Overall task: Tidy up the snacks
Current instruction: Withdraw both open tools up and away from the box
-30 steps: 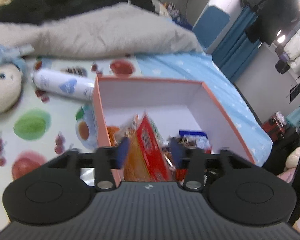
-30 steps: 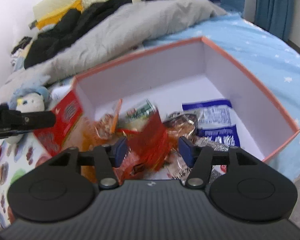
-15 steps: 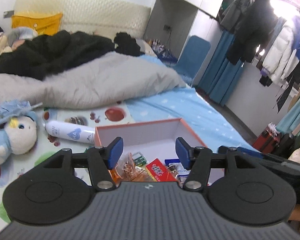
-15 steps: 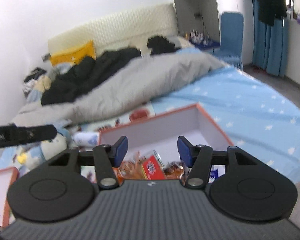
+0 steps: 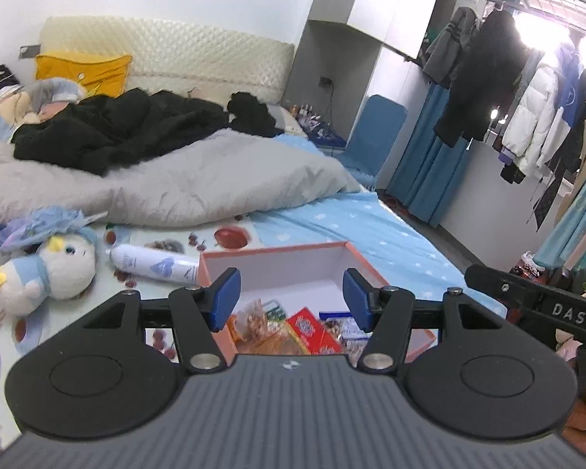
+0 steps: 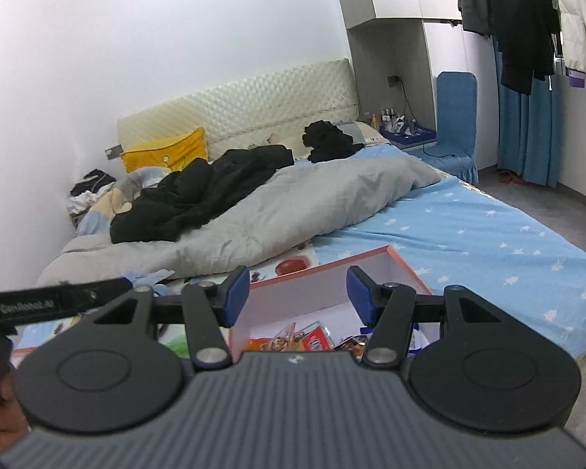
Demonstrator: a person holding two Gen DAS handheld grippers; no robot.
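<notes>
A spray can (image 5: 152,265) and plush toy (image 5: 39,269) lie beside the orange box (image 5: 277,252) on the bed (image 5: 371,230). Snack packs (image 5: 289,324) fill the box. The left hand-held gripper (image 5: 291,296), just opened, and right hand-held gripper (image 6: 297,293) gape wide, empty.

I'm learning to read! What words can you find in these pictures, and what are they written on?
"DAS": on the black bar of the other gripper, at the right of the left wrist view.
Print on the black bar at the left of the right wrist view: too blurred.
White spray can and red snack packet: print too small.
</notes>
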